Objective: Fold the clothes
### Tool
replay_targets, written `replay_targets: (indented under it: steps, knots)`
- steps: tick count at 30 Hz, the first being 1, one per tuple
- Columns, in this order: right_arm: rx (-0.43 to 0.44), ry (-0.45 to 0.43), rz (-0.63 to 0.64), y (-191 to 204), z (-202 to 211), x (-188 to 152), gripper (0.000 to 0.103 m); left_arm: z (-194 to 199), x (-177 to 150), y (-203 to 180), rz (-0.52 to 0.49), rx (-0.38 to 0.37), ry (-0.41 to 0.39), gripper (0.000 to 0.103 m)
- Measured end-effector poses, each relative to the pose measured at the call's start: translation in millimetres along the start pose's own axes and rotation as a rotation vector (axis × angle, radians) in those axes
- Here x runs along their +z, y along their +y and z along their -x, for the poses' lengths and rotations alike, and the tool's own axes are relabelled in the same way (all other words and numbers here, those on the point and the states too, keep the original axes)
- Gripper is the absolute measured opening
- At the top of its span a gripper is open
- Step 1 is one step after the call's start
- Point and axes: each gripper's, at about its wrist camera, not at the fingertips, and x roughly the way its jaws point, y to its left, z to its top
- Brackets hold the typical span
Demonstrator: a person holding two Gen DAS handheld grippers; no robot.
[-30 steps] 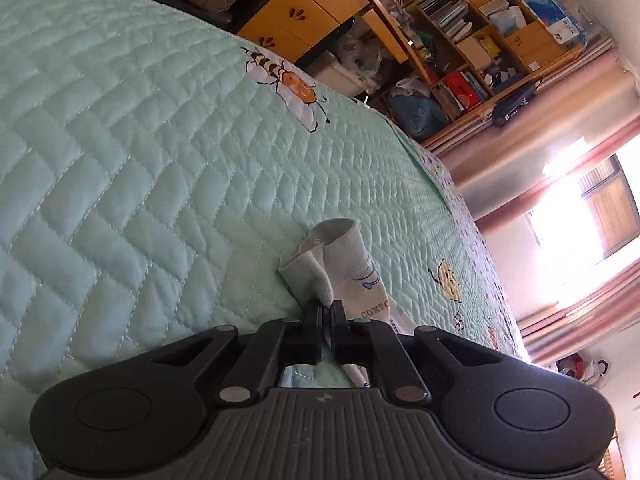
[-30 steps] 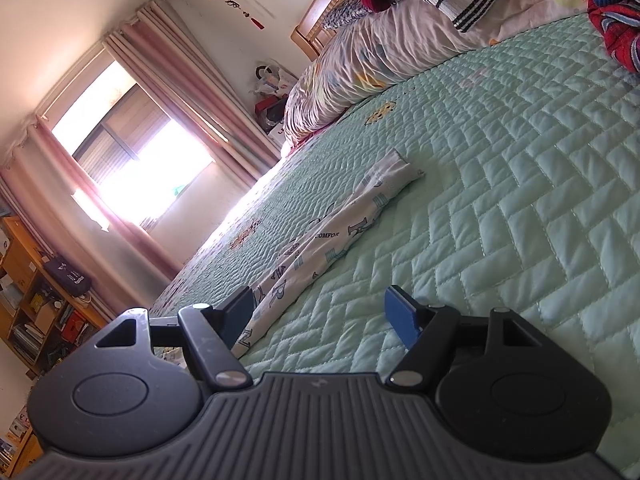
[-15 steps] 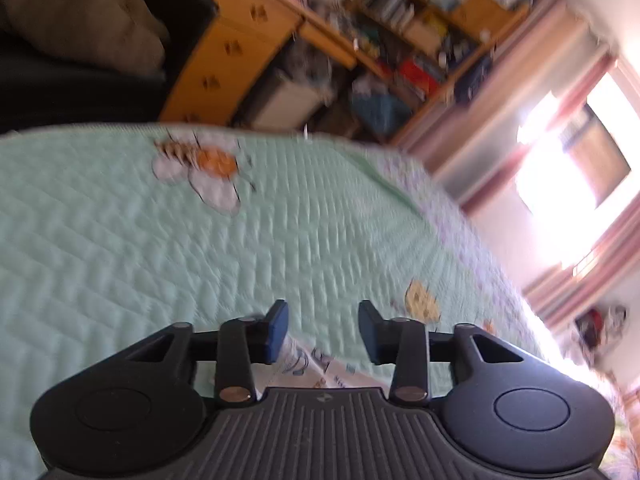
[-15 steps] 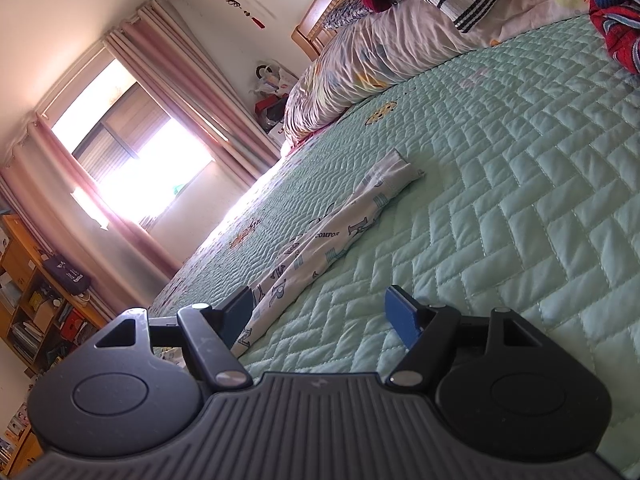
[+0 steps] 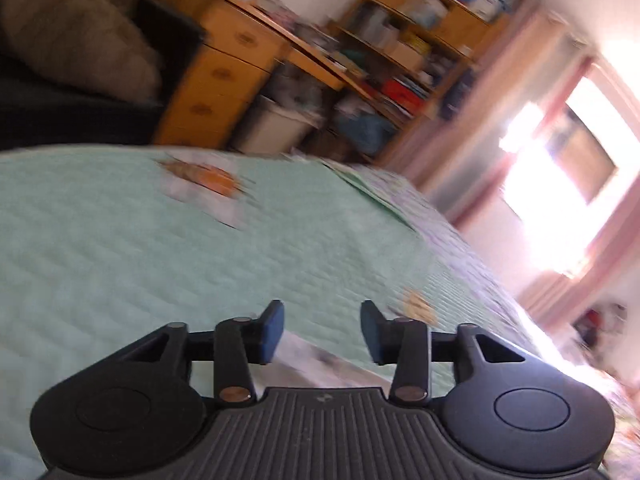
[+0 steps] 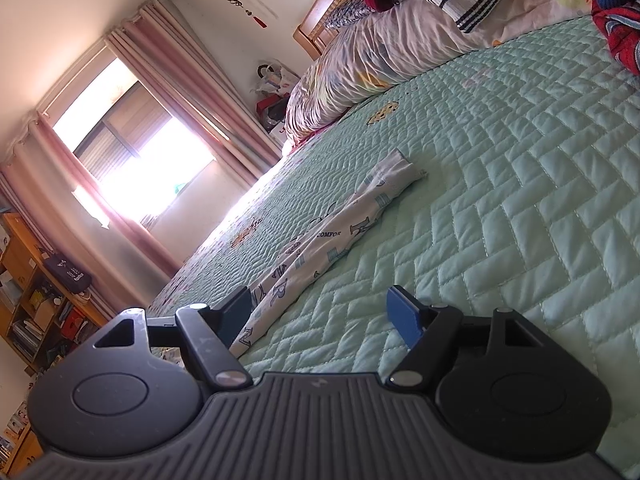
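Note:
A white garment with printed letters (image 6: 340,232) lies folded into a long narrow strip on the mint quilted bedspread (image 6: 520,200). My right gripper (image 6: 324,312) is open just above the quilt at the strip's near end, whose edge lies by the left finger. In the blurred left wrist view, my left gripper (image 5: 322,330) hovers above the bed with its jaws opening and nothing between them. A pale patch of the garment (image 5: 320,360) shows just below its fingertips.
Rumpled bedding and piled clothes (image 6: 420,12) fill the head of the bed, with a red and blue garment (image 6: 620,36) at its right. A wooden desk (image 5: 240,60) and cluttered shelves (image 5: 412,40) stand past the bed's foot. A bright curtained window (image 6: 132,140) is beyond.
The left gripper let go of the garment's end, opened and rose, tilting up so the desk and shelves fill its view. The right gripper stayed still and open.

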Motion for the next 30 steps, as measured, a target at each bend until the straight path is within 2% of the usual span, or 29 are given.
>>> replay_targets:
  steps: [1, 2, 3, 4, 5, 7, 8, 9, 11, 14, 18, 20, 23, 25, 26, 28, 30]
  knots:
    - [0.000, 0.000, 0.000, 0, 0, 0, 0.076, -15, -6, -5, -0.017, 0.010, 0.041, 0.053]
    - [0.000, 0.000, 0.000, 0, 0, 0, 0.076, -27, -14, -5, -0.041, 0.074, 0.070, 0.053]
    - [0.000, 0.000, -0.001, 0, 0, 0, 0.076, -39, -21, -6, -0.064, 0.139, 0.099, 0.047]
    - [0.001, 0.000, -0.002, 0, 0, 0, 0.076, -46, -28, -3, -0.076, 0.185, 0.103, 0.034]
    - [0.002, 0.000, -0.003, 0, 0, 0, 0.076, -42, -32, 3, -0.057, 0.190, 0.077, 0.019]
    - [0.003, 0.000, -0.004, 0, 0, 0, 0.076, -27, -36, 13, 0.012, 0.164, 0.028, 0.020]
    - [0.003, 0.000, -0.004, 0, 0, 0, 0.076, -18, -38, 10, 0.014, 0.156, 0.005, 0.026]
    - [0.002, 0.001, -0.003, 0, 0, 0, 0.076, -8, -42, 3, -0.007, 0.140, -0.018, 0.037]
    - [0.004, 0.002, -0.001, 1, 0, 0, 0.077, 6, -55, -19, -0.047, 0.057, -0.019, 0.041]
    - [0.006, 0.002, -0.001, 1, 0, 1, 0.077, 24, -100, -66, -0.112, -0.103, 0.067, 0.050]
    - [0.022, 0.015, -0.042, 8, 9, 1, 0.077, 35, -164, -141, -0.246, -0.291, 0.197, 0.053]
    - [0.107, 0.059, -0.081, 26, 17, -6, 0.078, 37, -195, -170, -0.307, -0.358, 0.265, 0.055]
    - [0.274, 0.170, -0.043, 71, 21, -26, 0.078, 32, -234, -186, -0.334, -0.343, 0.370, 0.056]
    - [0.384, 0.272, 0.020, 109, 13, -43, 0.082, 30, -252, -176, -0.299, -0.309, 0.421, 0.056]
    - [0.417, 0.317, 0.036, 123, 4, -51, 0.083, 33, -255, -169, -0.293, -0.314, 0.422, 0.054]
    - [0.453, 0.397, 0.053, 144, -18, -66, 0.089, 41, -253, -162, -0.298, -0.307, 0.421, 0.049]
    - [0.401, 0.494, 0.052, 151, -46, -83, 0.089, 52, -253, -155, -0.304, -0.306, 0.426, 0.049]
